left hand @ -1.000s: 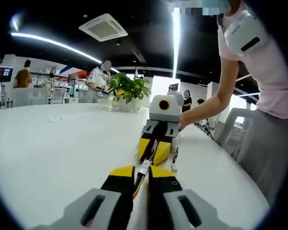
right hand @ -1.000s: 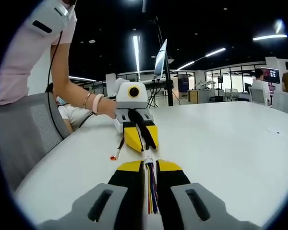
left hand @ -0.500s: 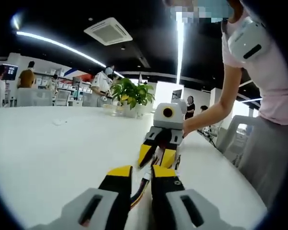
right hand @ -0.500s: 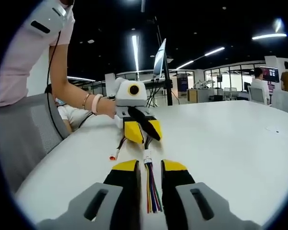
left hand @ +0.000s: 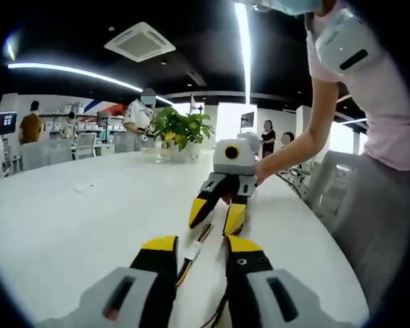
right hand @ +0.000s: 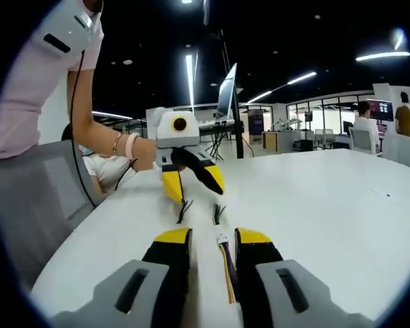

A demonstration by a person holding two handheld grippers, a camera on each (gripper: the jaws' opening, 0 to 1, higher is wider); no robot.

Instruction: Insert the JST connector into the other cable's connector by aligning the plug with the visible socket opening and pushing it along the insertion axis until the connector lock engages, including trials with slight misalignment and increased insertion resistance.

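— What colours are seen on each claw?
— Yellow tips over black fingers, set on pale grey bodies, are shown on the left claw (left hand: 201,247) and the right claw (right hand: 212,238). The same yellow, black and grey are repeated where each is seen from the other's view.

— And the cables?
— A white connector (left hand: 193,251) with yellow and dark wires is seen between the left jaws. A bundle (right hand: 225,263) of yellow, red and violet wires lies between the right jaws.

— The surroundings?
— The tabletop (left hand: 68,225) is plain white. A pale pink shirt (left hand: 389,102) and grey trousers are worn by the person, and green leaves are shown on the far plant (left hand: 180,126).
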